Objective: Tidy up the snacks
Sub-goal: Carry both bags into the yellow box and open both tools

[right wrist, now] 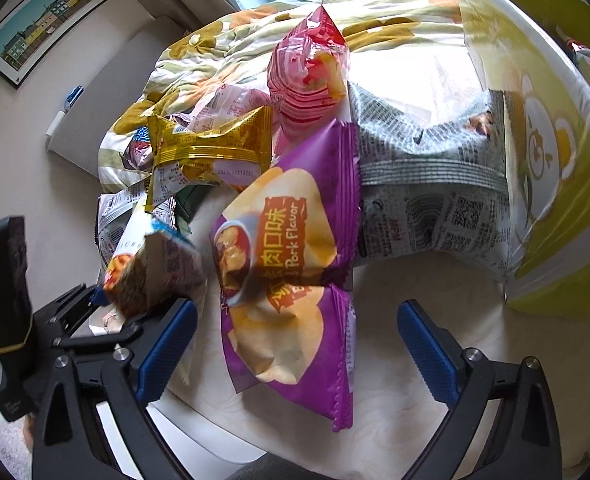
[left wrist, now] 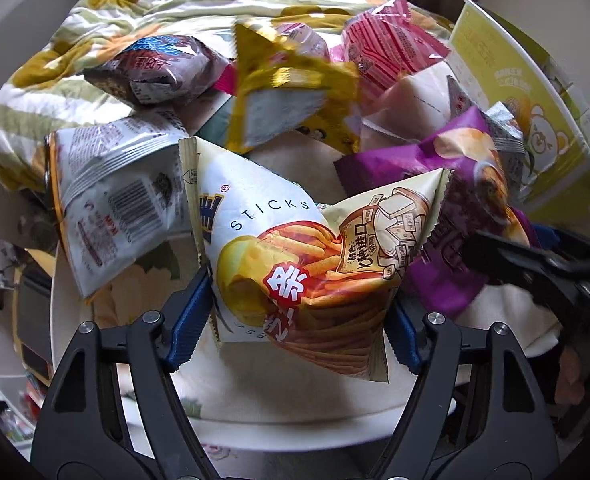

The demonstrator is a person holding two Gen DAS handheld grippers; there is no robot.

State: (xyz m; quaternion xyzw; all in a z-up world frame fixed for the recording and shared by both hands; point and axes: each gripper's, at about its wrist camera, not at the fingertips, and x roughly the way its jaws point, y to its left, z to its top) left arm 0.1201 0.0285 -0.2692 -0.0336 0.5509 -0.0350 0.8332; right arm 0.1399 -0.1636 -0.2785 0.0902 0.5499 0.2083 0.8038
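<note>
My left gripper (left wrist: 297,312) is shut on a white and orange "Sticks" snack bag (left wrist: 295,264), which it holds lifted above the white surface. The bag and the left gripper also show at the left of the right wrist view (right wrist: 151,268). My right gripper (right wrist: 297,344) is open, its blue pads on either side of a purple pork-flavor chip bag (right wrist: 287,280) that lies on the surface between them, untouched. The purple bag also shows in the left wrist view (left wrist: 455,208), with the right gripper's black finger (left wrist: 535,264) beside it.
A pile of snacks lies behind: a gold bag (right wrist: 211,148), a pink-red bag (right wrist: 307,76), a silver bag (right wrist: 427,196), a silver bag with barcode (left wrist: 111,200), a dark bag (left wrist: 155,68). A yellow-green box (right wrist: 547,148) stands at right. A floral quilt (left wrist: 95,20) lies beyond.
</note>
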